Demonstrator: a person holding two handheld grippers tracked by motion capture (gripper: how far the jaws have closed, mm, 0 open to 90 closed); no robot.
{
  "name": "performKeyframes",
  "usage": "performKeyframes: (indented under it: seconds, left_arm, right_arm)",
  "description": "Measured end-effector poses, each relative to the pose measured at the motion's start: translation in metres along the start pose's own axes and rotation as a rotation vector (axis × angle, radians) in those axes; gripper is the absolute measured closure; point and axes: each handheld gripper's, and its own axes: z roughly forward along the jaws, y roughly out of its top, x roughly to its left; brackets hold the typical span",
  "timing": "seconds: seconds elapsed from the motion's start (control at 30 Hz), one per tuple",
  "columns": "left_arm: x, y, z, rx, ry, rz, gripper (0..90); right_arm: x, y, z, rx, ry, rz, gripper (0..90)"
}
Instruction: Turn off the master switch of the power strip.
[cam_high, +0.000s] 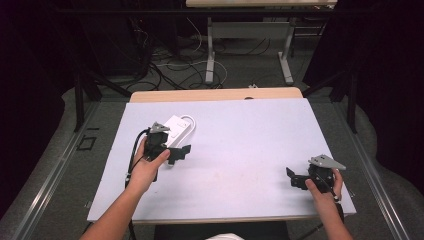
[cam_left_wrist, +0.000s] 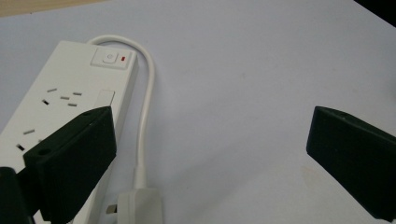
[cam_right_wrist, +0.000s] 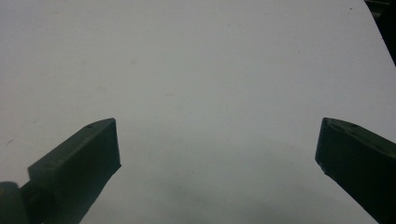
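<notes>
In the left half of the high view, the left gripper (cam_high: 181, 152) sits in the person's left hand (cam_high: 146, 167), just below and right of a white power strip (cam_high: 176, 127) that lies on the pale table top (cam_high: 240, 140), left of centre. In the left gripper view the jaws stand wide apart with nothing between them but bare table. The left jaw hangs over the near part of the power strip (cam_left_wrist: 60, 107), which runs from the lower left up to a switch (cam_left_wrist: 109, 59) with a small red mark in the upper left of the frame. A white cord (cam_left_wrist: 145, 100) loops out from the switch end, curves down beside the strip and ends in a white plug (cam_left_wrist: 140, 207) at the bottom edge, between the jaws but nearer the left one.

At the lower right of the high view, the right gripper (cam_high: 294, 179) is held in the right hand (cam_high: 325, 187), well apart from the strip. In the right gripper view its jaws are spread wide over bare table, holding nothing.
</notes>
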Motion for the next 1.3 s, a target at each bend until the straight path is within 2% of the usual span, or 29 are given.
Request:
performKeyframes:
  seconds: [0.07,0.1,0.13,0.3,0.43,0.67,0.7,0.77,0.83,0.93,1.03,1.07,1.27,1.3]
  left_arm:
    - [-0.001,-0.005,-0.001,-0.001,0.000,-0.002,1.9]
    - [-0.001,-0.007,-0.001,-0.002,-0.001,-0.004,1.9]
    - [-0.001,-0.009,-0.002,0.000,0.002,-0.003,1.9]
    - [-0.001,-0.022,-0.006,-0.004,0.009,-0.010,2.1]
    - [0.001,-0.034,-0.010,-0.012,0.016,-0.036,2.3]
    - [0.007,-0.053,-0.020,-0.018,0.049,-0.040,3.5]
    - [0.010,-0.056,-0.023,-0.007,0.054,-0.028,3.6]
    - [0.011,-0.061,-0.026,-0.022,0.062,-0.048,3.6]
    - [0.015,-0.065,-0.030,-0.015,0.065,-0.054,3.6]
    - [0.019,-0.073,-0.032,-0.047,0.082,-0.083,3.6]
    - [0.024,-0.080,-0.034,-0.038,0.084,-0.098,3.6]
    - [0.025,-0.082,-0.033,-0.054,0.090,-0.104,3.6]
    - [0.031,-0.090,-0.035,-0.059,0.103,-0.109,3.6]
    - [0.032,-0.091,-0.035,-0.073,0.106,-0.117,3.6]
  right_arm:
    - [0.000,0.000,0.000,0.003,-0.004,-0.001,0.0]
    - [0.001,0.001,-0.002,0.025,-0.004,-0.002,0.0]
    - [0.001,0.000,-0.001,0.001,-0.002,0.004,0.0]
    - [0.000,0.000,-0.001,-0.001,-0.002,-0.001,0.0]
    - [0.000,0.000,-0.001,-0.001,-0.003,0.003,0.0]
    - [0.000,0.000,-0.001,-0.001,-0.002,0.001,0.0]
    - [0.000,0.000,-0.001,-0.001,-0.002,0.001,0.0]
    - [0.001,0.000,-0.001,-0.002,-0.002,0.000,0.0]
    - [0.002,0.000,0.000,-0.006,-0.008,0.006,0.0]
    - [0.002,0.001,-0.001,0.002,-0.006,0.005,0.0]
    - [0.002,0.001,-0.001,0.000,-0.001,0.001,0.0]
    - [0.002,0.001,-0.001,-0.003,-0.007,-0.003,0.0]
    - [0.003,0.001,-0.001,0.004,-0.002,0.003,0.0]
    - [0.003,0.001,-0.001,0.004,-0.002,0.002,0.0]
